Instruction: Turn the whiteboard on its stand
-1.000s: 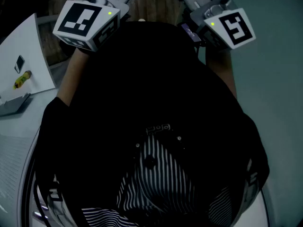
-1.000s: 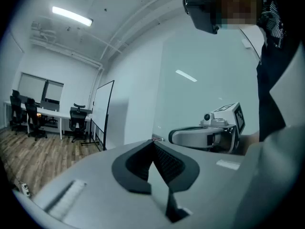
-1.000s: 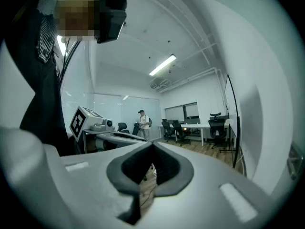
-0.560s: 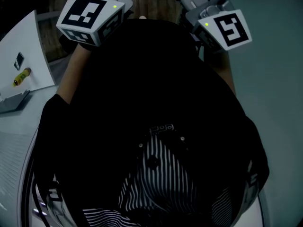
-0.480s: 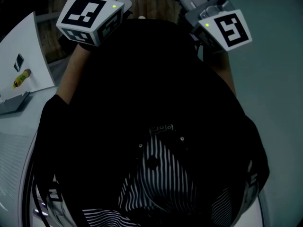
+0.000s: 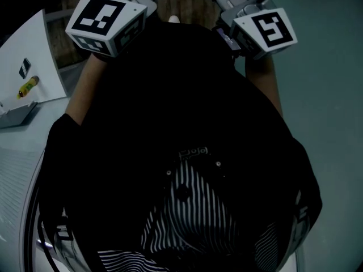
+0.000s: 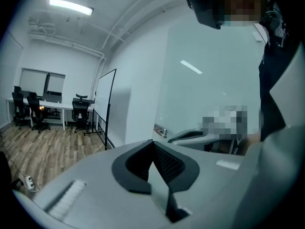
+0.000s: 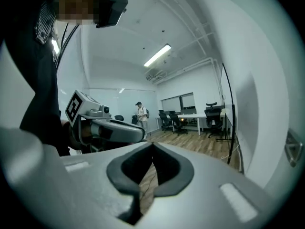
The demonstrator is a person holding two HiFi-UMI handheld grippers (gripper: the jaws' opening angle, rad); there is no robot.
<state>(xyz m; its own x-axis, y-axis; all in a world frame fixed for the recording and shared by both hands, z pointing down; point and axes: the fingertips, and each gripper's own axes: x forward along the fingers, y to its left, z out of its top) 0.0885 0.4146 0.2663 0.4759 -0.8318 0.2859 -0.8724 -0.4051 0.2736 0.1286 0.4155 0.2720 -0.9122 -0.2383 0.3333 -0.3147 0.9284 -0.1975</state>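
A white board (image 6: pixel 31 52) lies at the left edge of the head view, with a yellow marker (image 6: pixel 28 86) and a small dark piece on it and a grey tray (image 6: pixel 17 115) at its lower edge. Both grippers are held out in front of the person's chest; only their marker cubes, left (image 6: pixel 105 20) and right (image 6: pixel 265 32), show there. In the left gripper view my left gripper (image 7: pixel 153 143) has its jaws met at the tip with nothing between them. My right gripper (image 8: pixel 152 146) is likewise shut and holds nothing. Neither touches a board.
A whiteboard on a rolling stand (image 7: pixel 106 101) stands against the wall ahead of the left gripper. Another black-framed board (image 8: pixel 238 113) is close on the right gripper's right. Office chairs and desks (image 7: pixel 43 111) fill the far room, where a person (image 8: pixel 141 114) stands.
The right gripper's cube has shifted slightly up and left in the head view. The white board at the left has slid a little upward in the picture. Both jaws stay shut.
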